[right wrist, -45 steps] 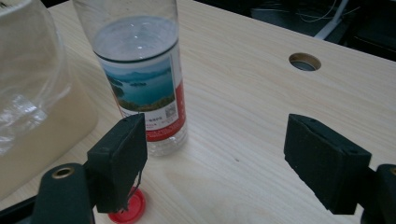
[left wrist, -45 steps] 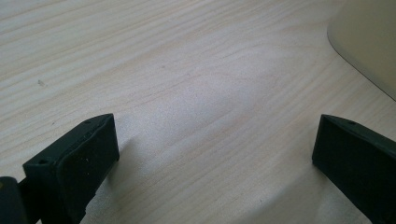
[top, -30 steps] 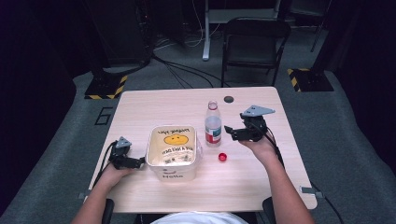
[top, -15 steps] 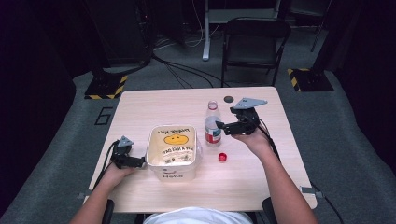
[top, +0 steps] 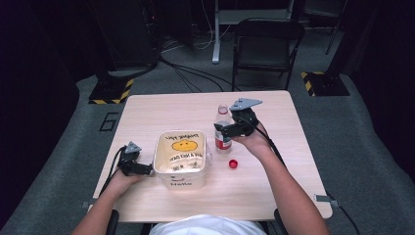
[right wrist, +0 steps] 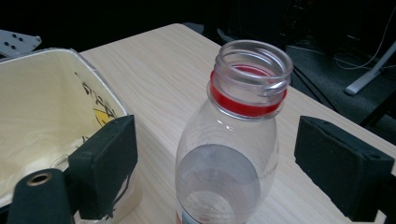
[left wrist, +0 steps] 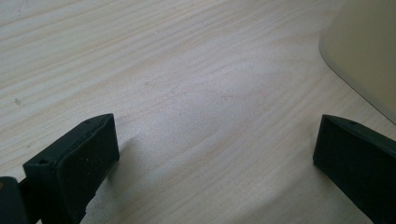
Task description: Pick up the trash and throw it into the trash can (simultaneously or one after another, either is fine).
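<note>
Bottle (right wrist: 227, 140): clear plastic, uncapped, red neck ring, upright on the desk (top: 274, 181) just right of the tub. Right hand-held gripper (right wrist: 215, 163): jaws spread apart, one either side of the bottle's shoulder, neither touching it. Red cap (top: 233, 163): lying on desk near the bottle's base. Cream tub (top: 182, 154): smiley print, open. Left hand-held gripper (left wrist: 215, 154): jaws apart over bare desk, beside the tub's left wall.
</note>
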`<action>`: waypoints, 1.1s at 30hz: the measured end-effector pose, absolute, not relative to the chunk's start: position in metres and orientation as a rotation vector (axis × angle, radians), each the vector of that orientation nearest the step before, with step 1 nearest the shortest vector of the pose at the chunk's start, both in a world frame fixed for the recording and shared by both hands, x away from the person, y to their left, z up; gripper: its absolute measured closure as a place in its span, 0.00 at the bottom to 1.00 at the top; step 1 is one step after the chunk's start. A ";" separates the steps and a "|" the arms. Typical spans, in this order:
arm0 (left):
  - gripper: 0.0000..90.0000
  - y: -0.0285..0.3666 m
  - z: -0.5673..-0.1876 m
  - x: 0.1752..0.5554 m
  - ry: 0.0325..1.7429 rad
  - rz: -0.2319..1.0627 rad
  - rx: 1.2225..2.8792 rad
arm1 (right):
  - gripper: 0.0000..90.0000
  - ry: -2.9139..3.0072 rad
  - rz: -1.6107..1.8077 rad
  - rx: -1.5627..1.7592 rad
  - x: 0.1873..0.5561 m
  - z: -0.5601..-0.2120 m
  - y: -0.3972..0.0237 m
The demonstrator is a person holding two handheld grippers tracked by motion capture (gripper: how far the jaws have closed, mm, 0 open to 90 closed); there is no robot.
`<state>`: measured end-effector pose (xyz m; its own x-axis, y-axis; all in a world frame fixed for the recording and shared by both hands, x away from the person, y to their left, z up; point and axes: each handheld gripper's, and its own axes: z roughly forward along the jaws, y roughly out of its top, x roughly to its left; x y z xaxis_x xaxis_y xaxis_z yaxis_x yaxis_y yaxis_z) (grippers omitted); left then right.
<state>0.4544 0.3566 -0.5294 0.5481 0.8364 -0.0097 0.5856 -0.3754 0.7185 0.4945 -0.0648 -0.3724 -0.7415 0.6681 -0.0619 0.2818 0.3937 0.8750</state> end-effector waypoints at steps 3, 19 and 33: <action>0.00 0.357 -0.529 0.454 1.142 0.462 2.106 | 0.14 2.250 1.274 0.822 0.497 -0.374 -0.061; 0.00 0.357 -0.529 0.454 1.129 0.462 2.114 | 0.33 2.289 1.207 0.839 0.512 -0.388 -0.052; 0.00 0.355 -0.530 0.454 1.126 0.465 2.109 | 0.34 2.243 1.226 0.768 0.499 -0.365 -0.053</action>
<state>0.4543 0.3554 -0.5298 0.5598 0.8286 -0.0089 0.5811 -0.3849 0.7171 0.4992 -0.0526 -0.3654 -0.7340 0.6660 -0.1328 0.2476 0.4446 0.8608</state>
